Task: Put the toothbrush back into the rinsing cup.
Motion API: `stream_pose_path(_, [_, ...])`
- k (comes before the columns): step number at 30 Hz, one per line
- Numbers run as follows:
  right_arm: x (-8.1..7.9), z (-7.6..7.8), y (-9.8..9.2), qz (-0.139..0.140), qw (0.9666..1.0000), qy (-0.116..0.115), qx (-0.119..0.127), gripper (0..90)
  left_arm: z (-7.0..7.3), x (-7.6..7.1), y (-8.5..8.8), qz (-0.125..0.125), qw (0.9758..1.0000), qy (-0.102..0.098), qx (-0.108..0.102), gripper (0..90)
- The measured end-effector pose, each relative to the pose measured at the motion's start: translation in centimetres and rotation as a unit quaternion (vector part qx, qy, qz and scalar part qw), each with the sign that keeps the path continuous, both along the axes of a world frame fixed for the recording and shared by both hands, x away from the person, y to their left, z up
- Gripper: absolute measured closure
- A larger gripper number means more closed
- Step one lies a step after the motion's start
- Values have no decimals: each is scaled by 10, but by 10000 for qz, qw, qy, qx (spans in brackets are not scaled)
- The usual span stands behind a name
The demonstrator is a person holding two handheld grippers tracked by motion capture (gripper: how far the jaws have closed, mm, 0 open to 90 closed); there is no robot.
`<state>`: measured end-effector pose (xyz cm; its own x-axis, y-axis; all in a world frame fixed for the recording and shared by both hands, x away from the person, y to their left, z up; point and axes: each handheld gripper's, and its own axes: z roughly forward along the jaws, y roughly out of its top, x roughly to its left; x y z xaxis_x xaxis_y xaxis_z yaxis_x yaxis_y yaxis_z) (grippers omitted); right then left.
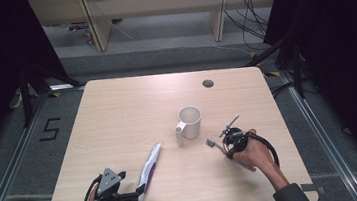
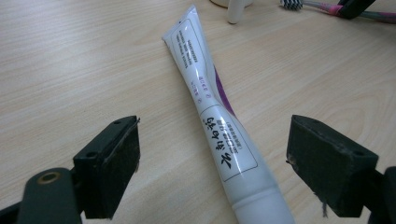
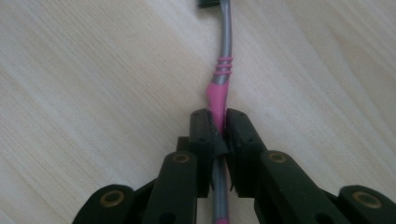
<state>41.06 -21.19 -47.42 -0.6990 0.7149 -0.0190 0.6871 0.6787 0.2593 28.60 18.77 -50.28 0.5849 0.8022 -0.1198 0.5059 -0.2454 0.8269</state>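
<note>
A white and purple toothpaste tube point(image 2: 219, 126) lies flat on the wooden table point(image 1: 118, 117), with its cap end toward my left gripper point(image 2: 215, 140). That gripper is open, one jaw on each side of the tube's lower end, and neither pad touches it. From above, the tube point(image 1: 151, 167) runs diagonally up from the left gripper point(image 1: 137, 194) near the front edge. My right gripper point(image 3: 218, 116) is shut on the pink part of a grey and pink toothbrush point(image 3: 225, 46) that lies on the table. Its dark bristle head point(image 1: 210, 142) points left, out from the right gripper point(image 1: 227, 145).
A white mug point(image 1: 190, 123) stands upright mid-table, handle toward the front, just beyond the toothbrush and right of the tube's far end. A round cable hole point(image 1: 208, 83) sits near the far edge. A hand and dark sleeve point(image 1: 289, 197) come in at the lower right.
</note>
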Motion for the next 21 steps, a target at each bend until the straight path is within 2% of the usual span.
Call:
stream_pose_path(2, [-1,3,-1,-26,10000,-17,47,819,0,0,0,22,10000,7,-41,170])
stream_pose_path(4, [0,4,-2,42,9999,-58,111,819,0,0,1,6,10000,13,2,170])
stream_pose_path(5, [-2,7,-3,-113,9997,-50,198,819,0,0,0,22,10000,6,-44,170])
stream_pose_path(6, [-1,9,-5,-10,9997,-125,230,819,0,0,0,12,10000,5,-39,170])
stream_pose_path(7, [-3,12,-5,-238,9992,-24,314,819,0,0,0,39,10000,5,-29,170])
stream_pose_path(8, [-1,14,-8,-117,9991,-132,382,819,0,0,0,43,10000,4,-32,170])
stream_pose_path(9, [-1,17,-9,-172,9986,-190,458,819,0,0,1,5,10000,8,-1,170])
stream_pose_path(10, [-2,20,-11,-341,9978,-232,523,819,0,0,0,37,10000,6,-55,170])
stream_pose_path(11, [-2,20,-11,-341,9978,-232,523,819,0,0,0,37,10000,6,-55,169])
stream_pose_path(12, [-3,26,-14,-448,9962,-294,681,819,0,0,1,8,10000,14,1,170])
stream_pose_path(13, [-3,26,-14,-448,9962,-294,681,819,0,0,1,8,10000,14,1,170])
stream_pose_path(14, [-1,27,-17,-339,9958,-403,745,819,0,0,1,8,10000,9,-16,170])
stream_pose_path(15, [-2,31,-22,-441,9931,-530,950,819,0,0,1,19,10000,17,3,169])
stream_pose_path(16, [-3,34,-23,-508,9922,-529,1004,819,0,0,1,6,10000,6,-6,170])
stream_pose_path(19, [-3,39,-28,-581,9888,-726,1165,819,-1,0,0,29,10000,5,-22,170])
stream_pose_path(20, [-4,42,-28,-643,9881,-712,1205,819,-1,0,0,29,10000,5,-22,170])
stream_pose_path(21, [-2,43,-30,-550,9876,-827,1217,819,-1,1,0,7,10000,-9,-61,170])
